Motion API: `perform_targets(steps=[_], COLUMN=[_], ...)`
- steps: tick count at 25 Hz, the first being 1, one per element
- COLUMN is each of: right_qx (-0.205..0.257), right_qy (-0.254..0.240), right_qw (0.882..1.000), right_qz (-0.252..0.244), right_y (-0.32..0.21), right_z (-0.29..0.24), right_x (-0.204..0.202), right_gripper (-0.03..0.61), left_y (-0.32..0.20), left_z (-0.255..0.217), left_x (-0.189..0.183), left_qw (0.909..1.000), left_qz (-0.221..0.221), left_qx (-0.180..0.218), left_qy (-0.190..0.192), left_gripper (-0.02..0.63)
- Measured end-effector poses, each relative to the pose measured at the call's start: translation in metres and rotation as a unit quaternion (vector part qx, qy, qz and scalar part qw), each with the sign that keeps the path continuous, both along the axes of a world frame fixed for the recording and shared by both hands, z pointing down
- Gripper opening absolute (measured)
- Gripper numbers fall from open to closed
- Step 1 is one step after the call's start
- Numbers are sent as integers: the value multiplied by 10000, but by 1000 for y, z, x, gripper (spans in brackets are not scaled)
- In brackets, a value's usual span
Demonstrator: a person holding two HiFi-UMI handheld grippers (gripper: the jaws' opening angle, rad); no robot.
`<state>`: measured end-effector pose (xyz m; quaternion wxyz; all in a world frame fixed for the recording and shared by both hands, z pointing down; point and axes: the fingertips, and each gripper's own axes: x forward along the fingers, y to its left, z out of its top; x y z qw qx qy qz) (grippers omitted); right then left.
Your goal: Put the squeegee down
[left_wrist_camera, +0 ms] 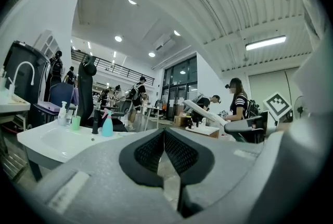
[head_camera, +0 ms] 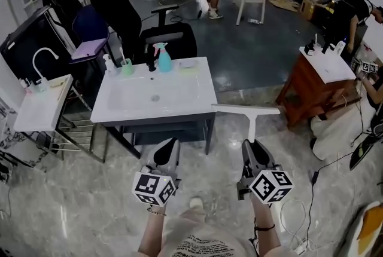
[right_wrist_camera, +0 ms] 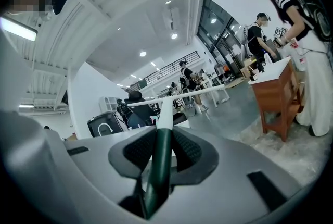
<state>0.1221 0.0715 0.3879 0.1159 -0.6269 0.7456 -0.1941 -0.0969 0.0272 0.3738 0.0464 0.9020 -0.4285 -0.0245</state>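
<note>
The squeegee has a long white blade (head_camera: 245, 109) and a white neck that runs down into a dark green handle (right_wrist_camera: 158, 165). My right gripper (head_camera: 252, 146) is shut on that handle and holds it level, blade forward, just off the front right corner of the white sink table (head_camera: 191, 107). In the right gripper view the blade (right_wrist_camera: 179, 96) spans the scene ahead of the jaws. My left gripper (head_camera: 170, 143) hangs beside it, near the sink table's front edge, with its pads (left_wrist_camera: 156, 146) pressed together on nothing.
On the sink's back rim stand a blue spray bottle (head_camera: 163, 58), a green cup (head_camera: 127, 66) and a dark faucet. A smaller sink (head_camera: 42, 103) is at left and a wooden cabinet (head_camera: 311, 85) at right. Cables (head_camera: 299, 214) lie on the floor. People stand farther off.
</note>
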Motion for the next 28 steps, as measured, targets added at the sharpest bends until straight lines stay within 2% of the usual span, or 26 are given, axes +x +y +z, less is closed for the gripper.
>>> perform_targets(steps=[12,22,28], right_qx=[-53,-80,-115], right_qy=[-79,-136,-162], right_qw=[9997,9997,9998], right_qz=[217,186,92], right_y=[-57,-90,-131], right_z=[10,16,22], right_x=[0,0,5], right_gripper=[95,95,95], left_y=[-68,-100,-138], left_z=[8,15,19], left_x=[2,1,3], left_qw=[9997,9998,9999], left_qz=[225,178,50], left_qx=[-40,-88,-106], left_qy=[19,0,1], left_gripper=[23,23,23])
